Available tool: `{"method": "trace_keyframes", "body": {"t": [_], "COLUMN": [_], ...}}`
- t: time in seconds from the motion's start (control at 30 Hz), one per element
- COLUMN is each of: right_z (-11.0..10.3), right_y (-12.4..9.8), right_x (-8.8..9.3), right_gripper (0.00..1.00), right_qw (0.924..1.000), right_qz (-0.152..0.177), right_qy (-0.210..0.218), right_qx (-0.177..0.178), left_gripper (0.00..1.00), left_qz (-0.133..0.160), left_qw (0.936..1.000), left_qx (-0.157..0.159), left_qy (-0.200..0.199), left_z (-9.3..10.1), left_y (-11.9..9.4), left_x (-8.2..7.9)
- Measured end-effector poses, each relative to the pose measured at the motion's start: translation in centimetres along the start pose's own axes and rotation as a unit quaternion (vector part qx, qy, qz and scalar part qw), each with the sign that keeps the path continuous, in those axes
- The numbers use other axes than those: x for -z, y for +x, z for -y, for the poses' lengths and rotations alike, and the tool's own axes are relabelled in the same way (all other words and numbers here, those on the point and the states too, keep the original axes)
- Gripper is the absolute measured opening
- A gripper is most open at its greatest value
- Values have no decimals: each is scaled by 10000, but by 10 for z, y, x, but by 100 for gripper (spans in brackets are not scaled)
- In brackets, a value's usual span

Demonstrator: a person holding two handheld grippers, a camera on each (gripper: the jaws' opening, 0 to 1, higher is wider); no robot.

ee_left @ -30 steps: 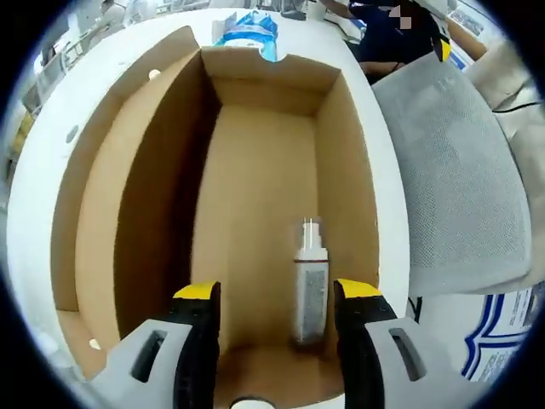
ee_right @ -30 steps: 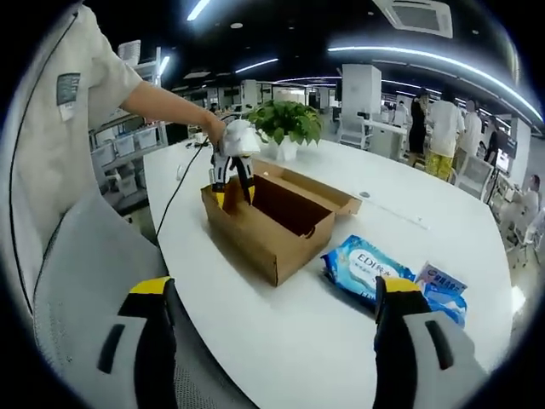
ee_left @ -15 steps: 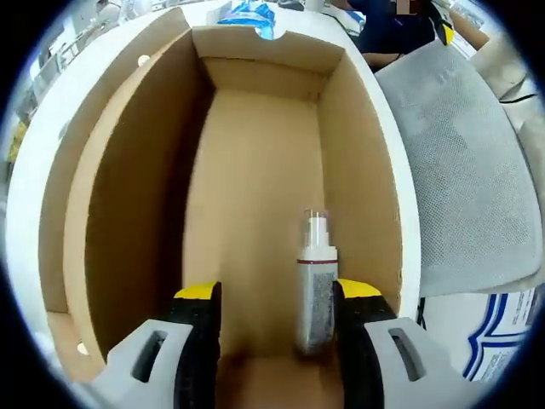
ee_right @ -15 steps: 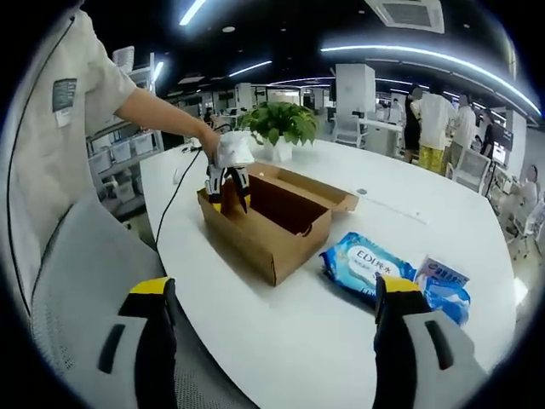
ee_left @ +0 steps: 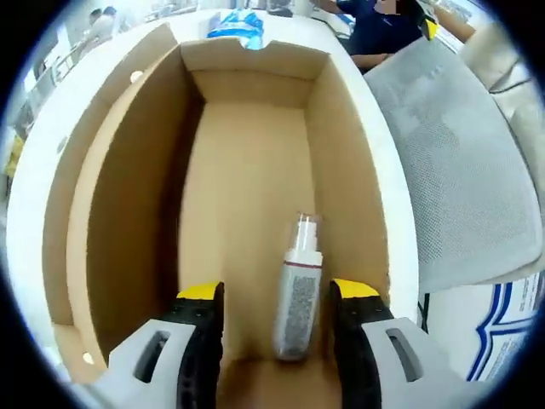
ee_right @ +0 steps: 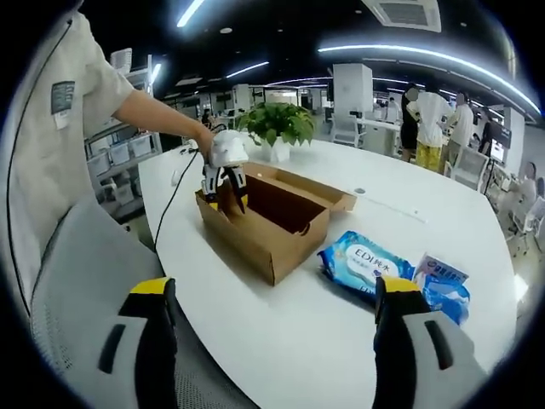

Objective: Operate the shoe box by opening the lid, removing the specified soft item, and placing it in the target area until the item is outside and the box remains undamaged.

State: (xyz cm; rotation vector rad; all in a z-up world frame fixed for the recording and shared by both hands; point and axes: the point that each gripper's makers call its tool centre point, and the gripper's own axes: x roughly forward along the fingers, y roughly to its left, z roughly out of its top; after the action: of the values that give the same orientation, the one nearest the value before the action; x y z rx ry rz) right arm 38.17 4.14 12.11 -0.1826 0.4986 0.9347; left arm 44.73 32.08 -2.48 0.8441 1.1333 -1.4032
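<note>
Left gripper [ee_left: 274, 294]: jaws spread wide, nothing held; lowered inside the shoe box [ee_left: 128, 213] at its near end, as seen in the left gripper view. In the right gripper view this gripper [ee_right: 223, 189] is seen dipped into the box's end nearest the person.

Bottle [ee_left: 296, 294]: small, pale-capped, printed label; lies on the box floor lengthwise, between the two yellow-tipped jaws, nearer the right-hand one. No soft item is seen in the box; the bottle is its one visible content.

Shoe box: brown card, lid [ee_right: 319, 189] already folded back along the far long side; walls look unbent.

Right gripper [ee_right: 268, 302]: jaws wide apart, empty, held back over a grey mesh chair [ee_right: 77, 281], well apart from the box [ee_right: 264, 226].

Table [ee_right: 341, 341]: white, round-edged. A blue wipes pack [ee_right: 362, 264] and a smaller blue packet [ee_right: 441, 285] lie near the box's end.

Potted plant [ee_right: 283, 123]: beyond the box.

Handling advice, as judgement: the jaws should be centred on the bottle's body, kept clear of the card wall, closed squarely across the label, and the lift made straight up so the box is not dragged.
</note>
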Motion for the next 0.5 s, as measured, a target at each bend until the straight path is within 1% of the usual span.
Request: {"method": "trace_keyframes", "body": {"t": [0.03, 0.13, 0.17, 0.23, 0.3, 0.33, 0.37, 0.47, 0.5], "right_z": [0, 1, 1, 1, 3, 4, 5, 5, 5], "right_y": [0, 0, 0, 0, 0, 0, 0, 0, 1], "right_x": [0, 0, 0, -2, -4, -5, -6, -8, -8], "right_gripper": [92, 92, 92, 91, 91, 90, 90, 89, 89], "right_qw": [10000, 10000, 10000, 10000, 10000, 10000, 10000, 9999, 9999], "right_qz": [9, 4, 1, 27, 51, 68, 79, 112, 118], "right_qy": [11, 25, 25, 11, 0, 0, 6, 3, 3], "right_qx": [4, 29, 26, 17, 33, 43, 56, 68, 68], "left_gripper": [48, 47, 46, 44, 42, 40, 37, 23, 22], "left_qz": [-63, -29, -33, -52, -64, -43, -41, -129, -56], "left_qw": [9999, 9999, 9998, 9986, 9984, 9981, 9967, 9947, 9920], "left_qx": [-65, -57, -54, -140, -181, -193, -268, -362, -365], "left_qy": [111, 125, 190, 507, 525, 590, 766, 957, 1208], "left_z": [-2, -1, 1, 0, 3, 3, 2, 4, 4], "left_y": [1, 4, 5, 8, 12, 13, 14, 16, 17], "left_x": [2, 3, 4, 6, 9, 9, 9, 12, 7]}}
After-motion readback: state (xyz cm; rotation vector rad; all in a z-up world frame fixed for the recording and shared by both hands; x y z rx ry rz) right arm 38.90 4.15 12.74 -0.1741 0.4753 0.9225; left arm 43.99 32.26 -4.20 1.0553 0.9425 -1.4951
